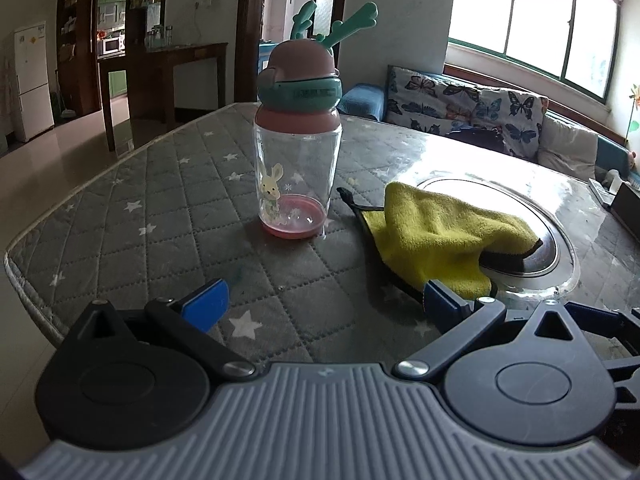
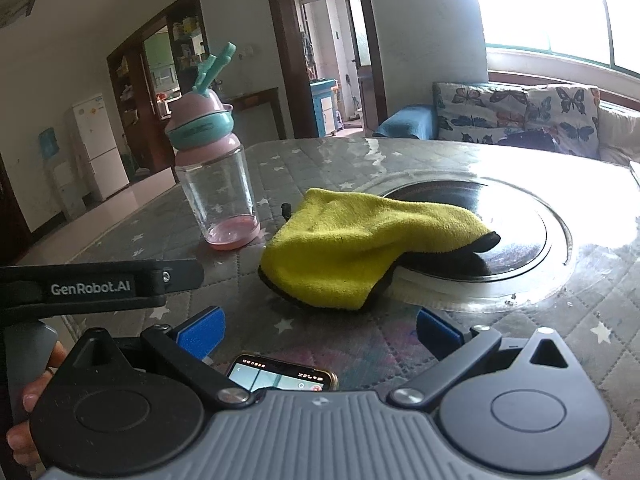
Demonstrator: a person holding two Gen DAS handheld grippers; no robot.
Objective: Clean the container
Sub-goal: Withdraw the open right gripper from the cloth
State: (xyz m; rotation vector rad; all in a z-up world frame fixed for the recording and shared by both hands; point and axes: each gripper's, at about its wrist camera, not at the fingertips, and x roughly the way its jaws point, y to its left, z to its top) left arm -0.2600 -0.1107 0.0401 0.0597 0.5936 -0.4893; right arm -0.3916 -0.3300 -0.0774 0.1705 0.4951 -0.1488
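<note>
Bottle and cloth on the table, both grippers spread wide and holding nothing.

The table [image 1: 168,184], covered in grey quilted cloth with white stars under a clear sheet, fills both views, with a round dark plate [image 2: 516,236] set into it toward 2 o'clock. The yellow cloth [image 1: 436,236] lies crumpled at 1 o'clock in the left view, draped over the plate's near rim. The bottle [image 1: 298,152] stands upright at 12 o'clock there, just left of the cloth and apart from it: clear body, pink base, pink and teal lid with antlers. A phone [image 2: 282,376] lies face up beneath the right gripper [image 2: 318,330]. The left gripper [image 1: 326,302] hovers short of the bottle, its blue pads [image 1: 206,306] well apart.
</note>
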